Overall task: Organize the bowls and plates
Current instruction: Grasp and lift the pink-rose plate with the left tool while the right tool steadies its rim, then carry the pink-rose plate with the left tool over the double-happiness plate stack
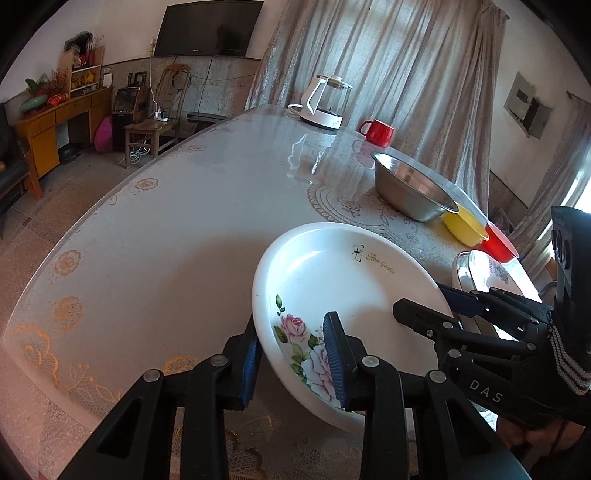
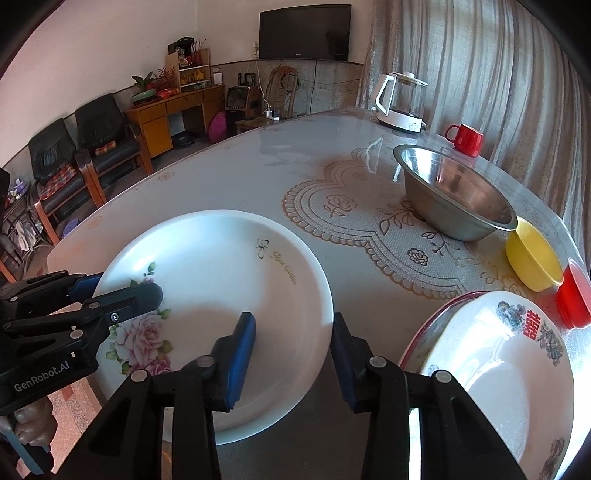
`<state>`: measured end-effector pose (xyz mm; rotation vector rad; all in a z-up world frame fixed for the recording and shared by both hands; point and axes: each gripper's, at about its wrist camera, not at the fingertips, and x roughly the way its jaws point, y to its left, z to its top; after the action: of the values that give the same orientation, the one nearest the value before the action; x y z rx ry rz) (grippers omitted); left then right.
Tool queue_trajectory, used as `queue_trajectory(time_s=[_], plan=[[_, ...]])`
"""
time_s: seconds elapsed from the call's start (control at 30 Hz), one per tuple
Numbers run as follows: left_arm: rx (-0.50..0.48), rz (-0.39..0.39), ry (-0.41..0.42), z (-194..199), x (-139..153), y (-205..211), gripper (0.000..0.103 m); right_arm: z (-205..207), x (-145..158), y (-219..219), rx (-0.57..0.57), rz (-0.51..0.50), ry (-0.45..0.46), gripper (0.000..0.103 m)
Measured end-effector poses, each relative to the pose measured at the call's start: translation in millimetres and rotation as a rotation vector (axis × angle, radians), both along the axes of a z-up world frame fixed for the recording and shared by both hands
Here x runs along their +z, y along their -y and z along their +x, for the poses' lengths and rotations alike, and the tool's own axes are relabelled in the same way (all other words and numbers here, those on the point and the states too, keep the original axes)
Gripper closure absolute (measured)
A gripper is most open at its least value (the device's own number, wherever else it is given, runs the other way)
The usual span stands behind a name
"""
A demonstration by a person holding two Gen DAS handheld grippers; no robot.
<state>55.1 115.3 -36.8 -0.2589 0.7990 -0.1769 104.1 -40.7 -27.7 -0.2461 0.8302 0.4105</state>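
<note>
Both tongs (image 1: 293,365) (image 2: 293,360) straddle the rose plate's (image 2: 221,280) rim, seemingly gripping.

A white electric kettle (image 2: 400,103) stands at the far end of the table (image 1: 177,229), with a red mug (image 2: 466,139) near it, apart, toward the curtain (image 1: 406,66). A dark television (image 2: 304,31) is mounted on the far wall above a wooden chair (image 1: 162,110). A wooden desk (image 2: 173,114) stands along the side wall, two black armchairs (image 2: 85,155) beside it.

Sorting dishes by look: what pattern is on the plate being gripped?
White plate with pink roses, clearest in the right wrist view.
</note>
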Motion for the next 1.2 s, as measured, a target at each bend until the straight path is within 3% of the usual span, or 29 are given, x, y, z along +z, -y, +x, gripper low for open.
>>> queue_trajectory(time_s=[0.3,0.47,0.57,0.7,1.2], plan=[[0.013,-0.067,-0.008,0,3,-3,0.071,8,9,20,-0.003,0.181,-0.082,0.062],[0.04,-0.091,-0.018,3,4,-2,0.071,11,10,23,-0.02,0.212,-0.093,0.062],[0.048,-0.068,0.011,2,10,2,0.071,8,12,26,-0.04,0.224,-0.097,0.062],[0.077,-0.053,-0.009,6,9,4,0.071,6,17,35,-0.05,0.288,-0.111,0.062],[-0.016,-0.065,0.063,11,44,38,0.072,-8,46,71,-0.146,0.371,-0.025,0.062]])
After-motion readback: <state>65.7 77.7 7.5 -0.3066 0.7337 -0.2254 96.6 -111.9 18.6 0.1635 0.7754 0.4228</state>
